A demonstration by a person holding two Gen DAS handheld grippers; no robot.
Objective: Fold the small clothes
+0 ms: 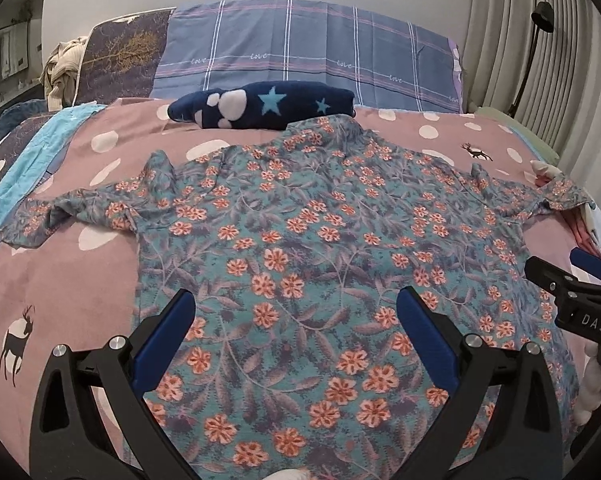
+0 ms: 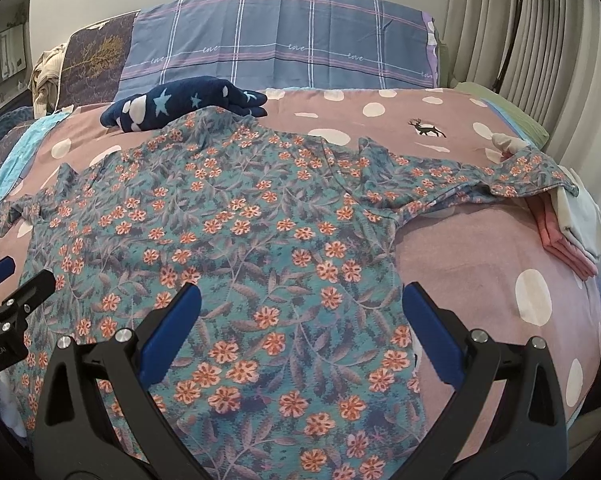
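Floral shirt (image 1: 300, 248) spread flat on bed cover (image 1: 72, 280), sleeves out. Left tool (image 1: 296, 312) and right tool (image 2: 300, 304) both wide open above shirt hem, gripping nothing. Behind shirt collar, folded navy star blanket (image 1: 260, 104); under right sleeve, folded pink clothes (image 2: 564, 248).

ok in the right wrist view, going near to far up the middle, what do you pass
right claw → floral shirt → navy star garment → plaid pillow

Both cameras sit low and close over the bed (image 1: 60, 292), side by side, looking toward the pillows (image 2: 284, 40), sharing the flowery shirt (image 1: 300, 248).
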